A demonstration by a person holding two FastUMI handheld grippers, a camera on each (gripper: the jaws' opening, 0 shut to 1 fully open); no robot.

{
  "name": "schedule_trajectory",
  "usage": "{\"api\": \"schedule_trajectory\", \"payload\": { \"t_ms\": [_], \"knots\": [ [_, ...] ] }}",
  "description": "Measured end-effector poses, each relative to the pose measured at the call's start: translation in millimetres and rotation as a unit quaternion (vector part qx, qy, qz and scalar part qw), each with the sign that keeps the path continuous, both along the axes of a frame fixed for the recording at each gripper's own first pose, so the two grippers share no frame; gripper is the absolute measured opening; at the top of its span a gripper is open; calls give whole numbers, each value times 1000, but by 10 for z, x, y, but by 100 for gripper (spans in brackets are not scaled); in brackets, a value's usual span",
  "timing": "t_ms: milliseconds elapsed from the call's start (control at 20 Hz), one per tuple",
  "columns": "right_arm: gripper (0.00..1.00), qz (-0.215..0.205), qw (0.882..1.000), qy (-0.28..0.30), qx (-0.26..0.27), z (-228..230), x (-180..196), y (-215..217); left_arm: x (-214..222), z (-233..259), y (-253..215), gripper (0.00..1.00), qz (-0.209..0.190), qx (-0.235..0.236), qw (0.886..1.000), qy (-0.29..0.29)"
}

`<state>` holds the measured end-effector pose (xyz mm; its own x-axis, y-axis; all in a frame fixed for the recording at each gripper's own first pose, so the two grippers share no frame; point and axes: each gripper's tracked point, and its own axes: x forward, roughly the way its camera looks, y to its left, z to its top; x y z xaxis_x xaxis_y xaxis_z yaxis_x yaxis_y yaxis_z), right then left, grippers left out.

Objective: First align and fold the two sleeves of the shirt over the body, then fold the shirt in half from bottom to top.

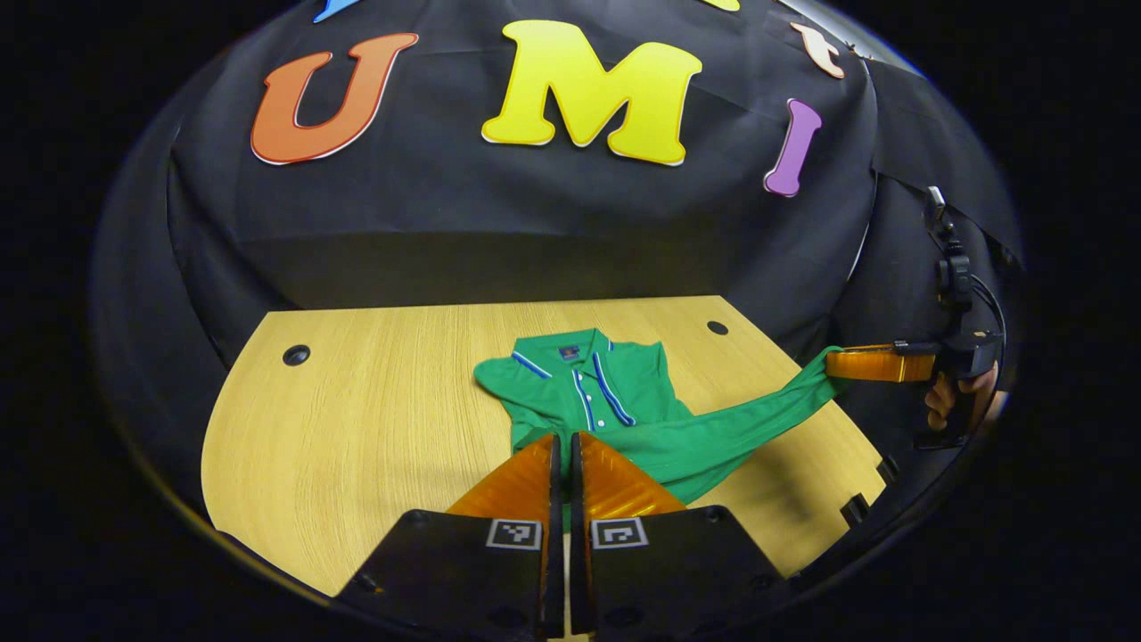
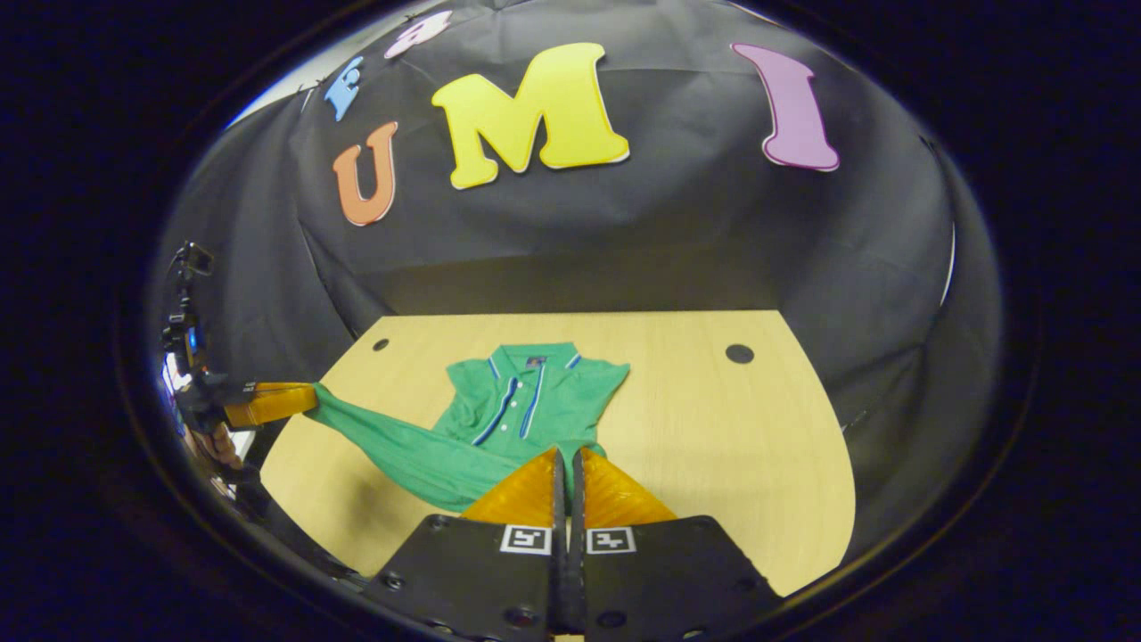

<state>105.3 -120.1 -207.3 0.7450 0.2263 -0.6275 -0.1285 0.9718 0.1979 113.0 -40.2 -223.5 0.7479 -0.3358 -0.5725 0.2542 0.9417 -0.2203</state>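
Observation:
A green polo shirt [image 1: 624, 379] with blue and white trim lies collar-far on the wooden table [image 1: 357, 419]. Its lower hem is lifted and stretched between both grippers. In the left gripper view my left gripper [image 1: 564, 439] is shut on one end of the hem, green cloth showing between its fingers. The right gripper [image 1: 836, 364], at the table's right edge, pinches the other end. In the right gripper view the shirt [image 2: 535, 392] has its hem running from my right gripper [image 2: 568, 453], shut on it, to the left gripper [image 2: 307, 398] at far left.
The table [image 2: 731, 446] has round cable holes [image 1: 296, 355] [image 2: 739, 353] near its far corners and notches along its near right edge [image 1: 854, 508]. A hand [image 1: 943, 403] holds the right gripper's handle beyond the table edge. Black cloth walls close the booth.

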Motion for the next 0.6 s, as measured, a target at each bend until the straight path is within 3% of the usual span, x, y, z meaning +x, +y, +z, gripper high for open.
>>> {"api": "schedule_trajectory", "payload": {
  "t_ms": [250, 600],
  "knots": [
    [0, -7, 999, -27, 15, 172, 774, 4, 656, 27, 56, 8, 27, -12, 1000, -8],
    [0, -8, 999, -25, 19, -39, 1593, 45, 1389, -235, 210, 8, 68, -31, 997, -5]
  ]
}}
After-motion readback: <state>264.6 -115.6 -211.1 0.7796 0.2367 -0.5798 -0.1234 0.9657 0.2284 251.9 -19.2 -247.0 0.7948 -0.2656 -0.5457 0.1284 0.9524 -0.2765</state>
